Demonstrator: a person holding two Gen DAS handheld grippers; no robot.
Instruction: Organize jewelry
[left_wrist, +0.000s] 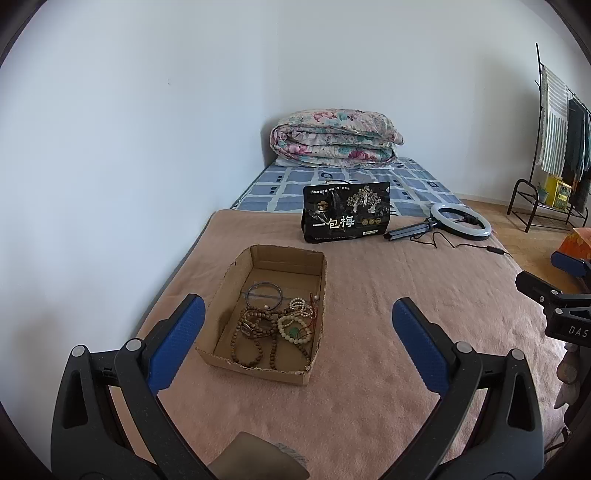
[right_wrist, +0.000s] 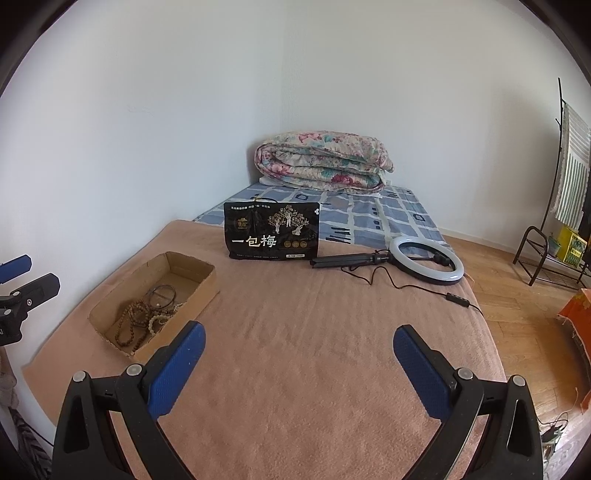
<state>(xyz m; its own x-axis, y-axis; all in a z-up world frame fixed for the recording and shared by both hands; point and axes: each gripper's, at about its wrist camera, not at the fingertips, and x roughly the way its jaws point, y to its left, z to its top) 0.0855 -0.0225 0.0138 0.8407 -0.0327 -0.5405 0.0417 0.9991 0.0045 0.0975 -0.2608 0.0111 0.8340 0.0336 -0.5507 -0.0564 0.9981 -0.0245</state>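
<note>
A shallow cardboard box (left_wrist: 314, 314) sits on the pink blanket, also in the right wrist view (right_wrist: 207, 291). It holds a tangle of jewelry: brown bead strands (left_wrist: 255, 336), a pale bead bracelet (left_wrist: 291, 330), a dark bangle (left_wrist: 264, 293). The strands show from the right too (right_wrist: 133, 321). My left gripper (left_wrist: 297, 314) is open and empty, hovering just in front of the box. My right gripper (right_wrist: 299, 339) is open and empty over bare blanket, right of the box.
A black snack bag (left_wrist: 347, 214) stands behind the box. A ring light with tripod and cable (right_wrist: 426, 264) lies to its right. A folded floral quilt (left_wrist: 336, 138) sits at the bed's far end. A clothes rack (left_wrist: 554, 147) stands at right.
</note>
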